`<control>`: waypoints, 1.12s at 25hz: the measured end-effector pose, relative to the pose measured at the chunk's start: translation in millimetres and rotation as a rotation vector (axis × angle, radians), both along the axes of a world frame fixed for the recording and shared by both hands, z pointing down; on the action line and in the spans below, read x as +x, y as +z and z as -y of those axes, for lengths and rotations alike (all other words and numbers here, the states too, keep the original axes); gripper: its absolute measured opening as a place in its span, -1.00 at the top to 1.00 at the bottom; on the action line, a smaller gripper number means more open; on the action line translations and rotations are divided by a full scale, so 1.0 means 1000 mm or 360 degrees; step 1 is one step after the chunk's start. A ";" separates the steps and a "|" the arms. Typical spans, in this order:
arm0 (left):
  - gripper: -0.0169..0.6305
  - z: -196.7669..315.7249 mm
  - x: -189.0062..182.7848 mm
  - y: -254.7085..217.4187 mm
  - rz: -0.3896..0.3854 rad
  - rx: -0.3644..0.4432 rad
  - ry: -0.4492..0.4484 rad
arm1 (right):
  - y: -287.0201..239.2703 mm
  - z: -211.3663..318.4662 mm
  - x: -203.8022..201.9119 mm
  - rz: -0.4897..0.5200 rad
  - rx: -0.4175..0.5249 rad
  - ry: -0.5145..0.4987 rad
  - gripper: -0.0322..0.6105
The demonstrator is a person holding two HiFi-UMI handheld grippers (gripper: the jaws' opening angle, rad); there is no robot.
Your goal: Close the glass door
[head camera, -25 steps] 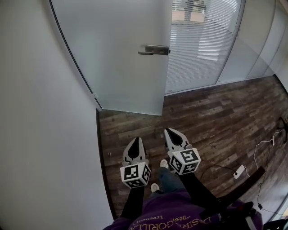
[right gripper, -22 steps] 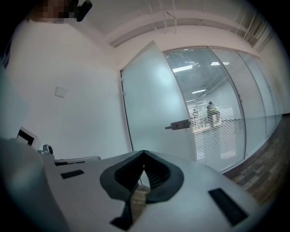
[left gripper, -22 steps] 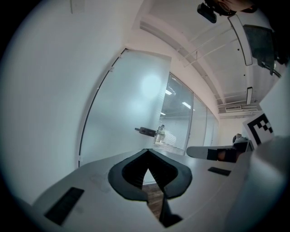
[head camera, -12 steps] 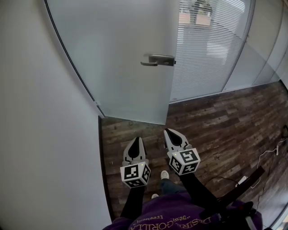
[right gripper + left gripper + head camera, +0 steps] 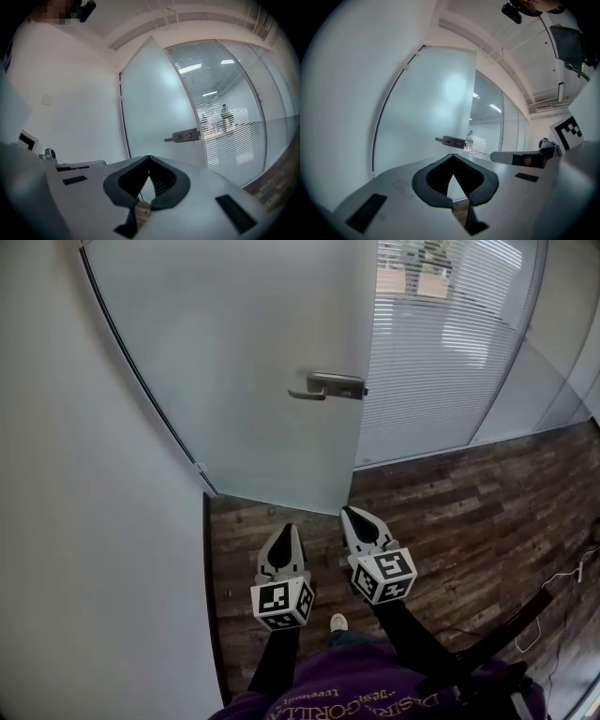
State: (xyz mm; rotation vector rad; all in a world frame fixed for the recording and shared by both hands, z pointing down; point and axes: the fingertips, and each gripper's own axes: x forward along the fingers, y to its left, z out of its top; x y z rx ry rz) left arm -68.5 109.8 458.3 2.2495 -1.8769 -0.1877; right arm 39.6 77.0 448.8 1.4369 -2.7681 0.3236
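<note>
Cut edges and veiled glass

The glass door runs off the head view's top edge at twelve o'clock — its frosting hides whatever lies behind it. Beyond the slatted blinds at one o'clock, figures stand too small and striped to make out. At six o'clock only the toe of a shoe shows past the purple top — itself cut by the bottom edge.

Grey left tool and right tool bear marker cubes; sleeves black, shirt purple.

An office — frosted glass door, glass partition with slatted blinds, wood-plank floor
</note>
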 end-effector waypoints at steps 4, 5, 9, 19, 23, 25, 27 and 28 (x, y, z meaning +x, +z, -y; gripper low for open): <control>0.94 0.020 0.008 0.000 -0.0007 -0.0002 -0.0009 | 0.000 0.021 0.010 -0.0003 0.0000 0.0002 0.91; 0.94 0.024 0.010 0.001 -0.0007 -0.0003 -0.0008 | 0.000 0.025 0.013 -0.0004 0.0001 0.0007 0.91; 0.94 0.034 0.012 0.004 -0.0012 -0.0020 -0.0015 | 0.000 0.038 0.018 -0.0003 0.0000 0.0016 0.91; 0.94 0.070 0.006 0.015 -0.0024 -0.0050 -0.0014 | 0.010 0.073 0.009 -0.0012 -0.0027 0.0018 0.91; 0.94 0.102 -0.001 0.015 -0.0026 -0.0049 0.0007 | 0.011 0.102 0.002 -0.0012 -0.0032 0.0037 0.91; 0.94 0.120 -0.005 0.014 -0.0025 -0.0046 0.0025 | 0.011 0.118 -0.002 -0.0012 -0.0033 0.0051 0.91; 0.94 0.138 -0.009 0.012 -0.0025 -0.0043 0.0045 | 0.009 0.134 -0.006 -0.0010 -0.0030 0.0067 0.91; 0.94 0.147 -0.011 0.011 -0.0026 -0.0041 0.0056 | 0.008 0.142 -0.008 -0.0010 -0.0027 0.0076 0.91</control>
